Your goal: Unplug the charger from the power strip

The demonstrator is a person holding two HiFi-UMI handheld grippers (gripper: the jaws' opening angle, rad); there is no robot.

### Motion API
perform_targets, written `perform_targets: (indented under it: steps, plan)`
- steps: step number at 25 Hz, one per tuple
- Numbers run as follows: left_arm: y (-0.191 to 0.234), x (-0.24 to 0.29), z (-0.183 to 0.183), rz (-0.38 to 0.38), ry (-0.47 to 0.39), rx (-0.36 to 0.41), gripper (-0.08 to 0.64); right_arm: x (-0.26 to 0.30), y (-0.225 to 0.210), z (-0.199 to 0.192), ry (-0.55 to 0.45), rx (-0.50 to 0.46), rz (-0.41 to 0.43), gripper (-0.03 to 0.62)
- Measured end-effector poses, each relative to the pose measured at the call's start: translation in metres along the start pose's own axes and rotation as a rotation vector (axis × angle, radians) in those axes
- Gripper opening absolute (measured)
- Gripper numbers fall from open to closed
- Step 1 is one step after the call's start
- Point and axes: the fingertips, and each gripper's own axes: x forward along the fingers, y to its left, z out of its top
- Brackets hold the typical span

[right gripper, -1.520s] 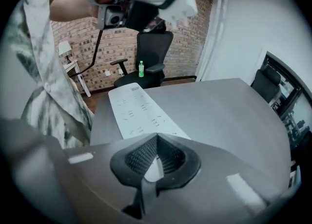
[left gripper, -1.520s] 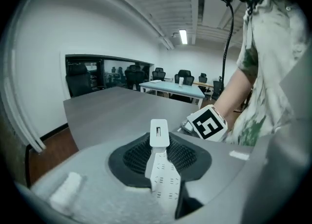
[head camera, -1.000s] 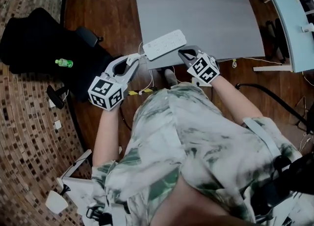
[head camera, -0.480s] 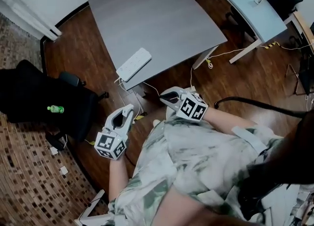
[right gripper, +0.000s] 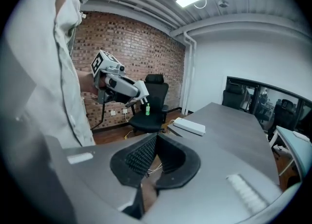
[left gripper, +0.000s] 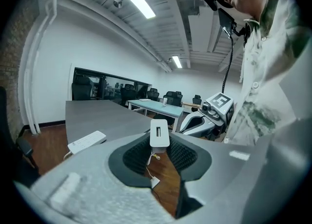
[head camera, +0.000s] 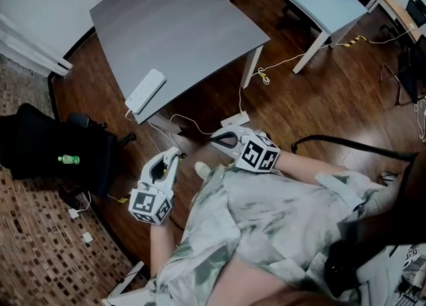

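The charger point(left gripper: 159, 133), a small white block with a dark slot in its face, is pinched at the tips of the left gripper point(head camera: 172, 158). It is held off the near edge of the grey table point(head camera: 180, 25), above the wooden floor point(head camera: 299, 98). The white power strip point(head camera: 145, 90) is seen lying at the table's near left edge, well apart from the charger. The right gripper point(right gripper: 155, 139) is also held off the table's near edge, its jaws pressed together on nothing. Open floor is left between that edge and both grippers. A black chair point(head camera: 40, 145) carrying a green bottle point(head camera: 68, 159) stands to the left of the table. A thin cable is seen below the charger, between the jaws; whether it is joined to the charger cannot be told. In the head view the charger is too small to be made out.
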Motion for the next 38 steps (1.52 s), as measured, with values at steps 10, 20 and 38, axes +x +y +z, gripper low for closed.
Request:
perform_targets:
  steps: [10,20,38]
  plan:
    - [-0.149,0.004,-0.008,0.037,0.014,0.029,0.104,-0.121,0.063,-0.06,-0.06,-0.003,0.037,0.003]
    - [-0.208,-0.018,-0.018,-0.014,0.008,0.064,0.104,-0.17,0.102,-0.061,-0.108,0.025,-0.053,0.003]
    - [-0.266,-0.126,-0.07,-0.082,-0.016,0.072,0.104,-0.188,0.241,-0.032,-0.147,-0.037,-0.092,0.005]
